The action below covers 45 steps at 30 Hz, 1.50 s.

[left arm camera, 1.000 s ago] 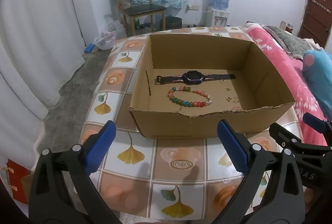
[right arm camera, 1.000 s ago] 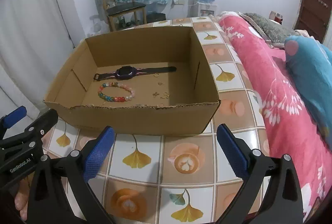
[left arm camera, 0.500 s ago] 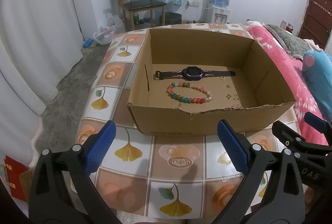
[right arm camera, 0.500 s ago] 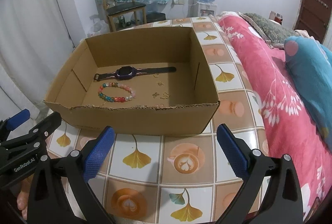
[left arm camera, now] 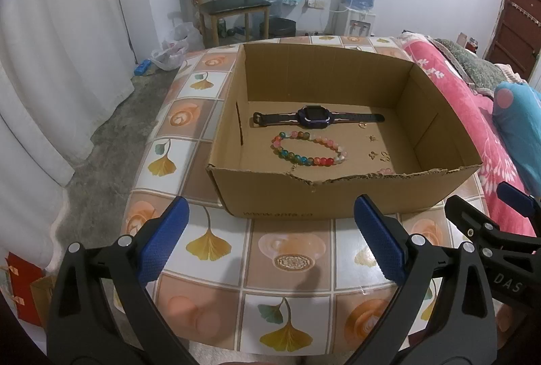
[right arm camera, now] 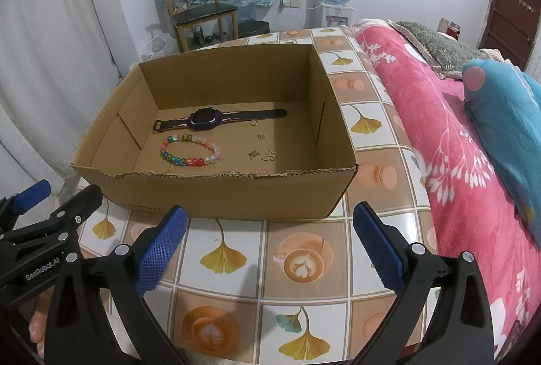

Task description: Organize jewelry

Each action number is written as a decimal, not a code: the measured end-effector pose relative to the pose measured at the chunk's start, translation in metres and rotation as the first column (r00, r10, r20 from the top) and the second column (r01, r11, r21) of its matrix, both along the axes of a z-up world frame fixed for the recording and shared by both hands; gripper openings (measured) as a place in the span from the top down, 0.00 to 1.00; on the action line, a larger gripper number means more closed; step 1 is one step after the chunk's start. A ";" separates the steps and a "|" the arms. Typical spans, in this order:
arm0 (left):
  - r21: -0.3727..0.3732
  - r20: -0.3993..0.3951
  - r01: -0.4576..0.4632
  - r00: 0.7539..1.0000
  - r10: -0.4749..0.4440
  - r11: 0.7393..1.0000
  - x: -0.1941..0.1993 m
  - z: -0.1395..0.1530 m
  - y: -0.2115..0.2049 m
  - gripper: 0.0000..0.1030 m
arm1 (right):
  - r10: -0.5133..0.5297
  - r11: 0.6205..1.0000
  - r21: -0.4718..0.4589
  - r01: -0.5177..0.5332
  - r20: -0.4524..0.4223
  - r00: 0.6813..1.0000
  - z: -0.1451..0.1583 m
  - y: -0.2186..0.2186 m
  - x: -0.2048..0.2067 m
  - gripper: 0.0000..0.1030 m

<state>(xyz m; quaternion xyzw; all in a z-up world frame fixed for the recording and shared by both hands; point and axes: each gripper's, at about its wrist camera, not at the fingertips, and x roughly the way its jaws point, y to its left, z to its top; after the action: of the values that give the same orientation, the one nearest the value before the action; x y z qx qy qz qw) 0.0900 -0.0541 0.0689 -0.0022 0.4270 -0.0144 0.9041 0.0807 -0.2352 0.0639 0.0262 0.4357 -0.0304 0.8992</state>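
Observation:
An open cardboard box (left arm camera: pixel 338 199) (right arm camera: pixel 219 196) stands on the tiled table. Inside lie a dark watch (left arm camera: pixel 312 117) (right arm camera: pixel 204 120), a bracelet of coloured beads (left arm camera: pixel 309 150) (right arm camera: pixel 192 150), a small gold ring (left arm camera: pixel 362 125) (right arm camera: pixel 254 123) and several tiny gold charms (left arm camera: pixel 378 155) (right arm camera: pixel 262 154). My left gripper (left arm camera: pixel 270 240) is open and empty, above the table in front of the box. My right gripper (right arm camera: pixel 268 241) is open and empty, also in front of the box. Each gripper shows at the edge of the other's view.
The table (left arm camera: pixel 287 260) has a tile-patterned cover. A bed with a pink blanket (right arm camera: pixel 456 162) and a blue pillow (right arm camera: pixel 507 115) lies to the right. A chair (left arm camera: pixel 230 10) and a water dispenser (left arm camera: pixel 358 3) stand by the far wall. White curtains (left arm camera: pixel 50 61) hang at left.
Both grippers have drawn back slightly from the box, the left more visibly. The box and the jewelry in it have not moved.

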 end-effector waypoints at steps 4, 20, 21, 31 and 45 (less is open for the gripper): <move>-0.002 -0.001 0.000 1.000 0.000 1.000 0.000 0.000 0.000 0.08 | -0.001 1.000 0.003 0.001 -0.001 1.000 0.000 0.000 0.000 0.07; -0.001 -0.002 0.002 1.000 -0.002 1.000 0.000 0.000 0.001 0.08 | -0.002 1.000 0.004 0.002 -0.002 1.000 0.000 0.000 0.000 0.07; -0.001 -0.002 0.002 1.000 -0.002 1.000 0.000 0.000 0.001 0.08 | -0.003 1.000 0.004 0.003 -0.002 1.000 0.000 0.001 0.000 0.07; -0.001 -0.003 0.001 1.000 -0.001 1.000 0.001 0.000 0.001 0.08 | -0.004 1.000 0.004 0.004 -0.002 1.000 0.000 0.001 0.000 0.07; -0.003 -0.004 0.003 1.000 -0.003 1.000 0.001 0.001 0.002 0.08 | -0.005 1.000 0.006 0.005 -0.006 1.000 -0.002 0.003 -0.002 0.07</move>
<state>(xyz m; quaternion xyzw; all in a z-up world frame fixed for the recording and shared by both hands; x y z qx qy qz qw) 0.0908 -0.0524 0.0696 -0.0030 0.4289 -0.0164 0.9032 0.0784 -0.2324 0.0624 0.0299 0.4386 -0.0316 0.8976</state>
